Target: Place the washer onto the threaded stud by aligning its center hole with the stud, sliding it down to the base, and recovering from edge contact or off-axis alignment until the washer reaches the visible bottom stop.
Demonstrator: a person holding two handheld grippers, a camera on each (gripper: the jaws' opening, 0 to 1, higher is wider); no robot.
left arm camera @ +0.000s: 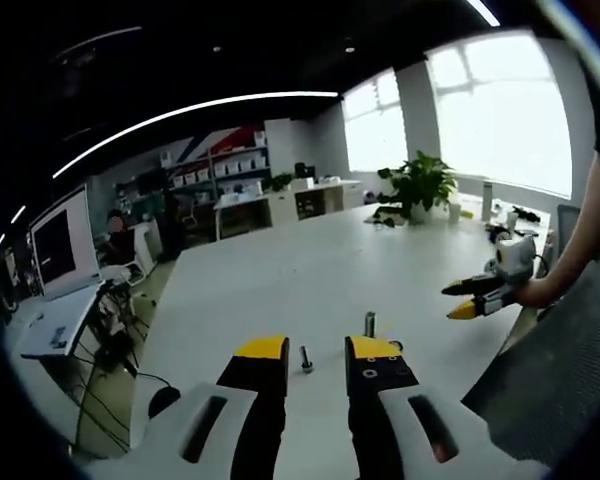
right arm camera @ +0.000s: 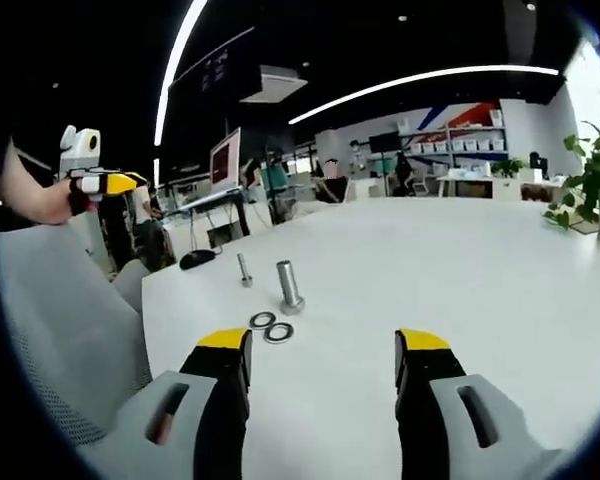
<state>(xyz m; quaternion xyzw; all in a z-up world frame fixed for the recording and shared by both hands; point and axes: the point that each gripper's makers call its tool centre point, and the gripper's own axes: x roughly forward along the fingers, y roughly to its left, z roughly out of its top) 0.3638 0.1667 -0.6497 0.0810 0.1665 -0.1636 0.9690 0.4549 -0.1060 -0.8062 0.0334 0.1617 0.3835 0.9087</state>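
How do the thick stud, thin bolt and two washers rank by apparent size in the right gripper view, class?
1. Thick stud, largest.
2. Thin bolt; it stands farther off, so its true size is unsure.
3. The two washers look alike, so no ranking between them.

White table (right arm camera: 460, 280), 2 washers (right arm camera: 270, 327), stud (right arm camera: 289, 286), bolt (right arm camera: 244, 270)

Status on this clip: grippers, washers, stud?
Left hand-held gripper open, empty. Right hand-held gripper open, empty. Two washers flat on the table, beside the large stud; small stud behind. Nothing in the way.
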